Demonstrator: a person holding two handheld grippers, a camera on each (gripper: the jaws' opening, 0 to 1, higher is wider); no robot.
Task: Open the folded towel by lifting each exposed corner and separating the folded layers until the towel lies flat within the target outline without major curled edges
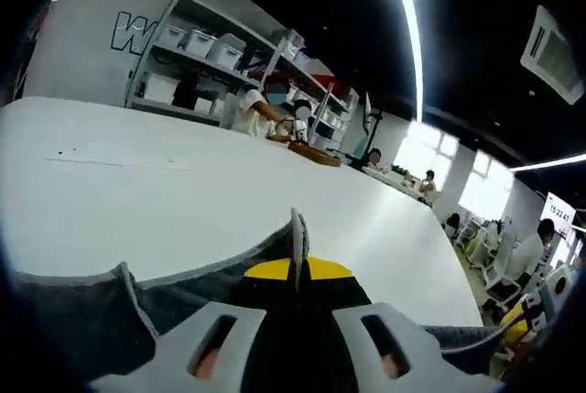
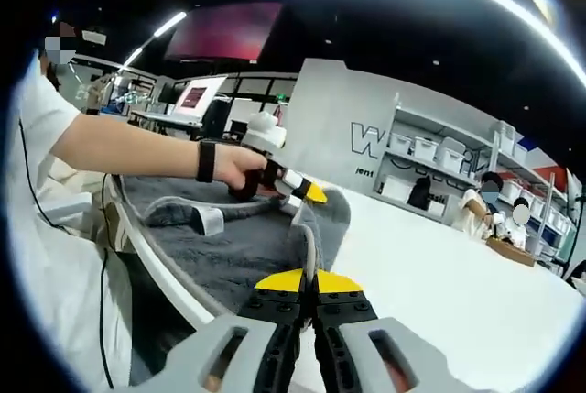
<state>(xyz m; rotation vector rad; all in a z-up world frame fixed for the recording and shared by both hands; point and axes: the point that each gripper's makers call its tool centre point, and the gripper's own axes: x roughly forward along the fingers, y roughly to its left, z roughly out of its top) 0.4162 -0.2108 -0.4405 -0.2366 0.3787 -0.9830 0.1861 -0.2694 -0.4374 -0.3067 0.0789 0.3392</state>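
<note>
Both claws pinch grey towel edge.

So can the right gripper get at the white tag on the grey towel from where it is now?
Probably not right away. The right gripper is shut on a raised fold of the grey towel, so it would have to let go first. Past that, the white tag lies exposed on top with nothing over it.
</note>
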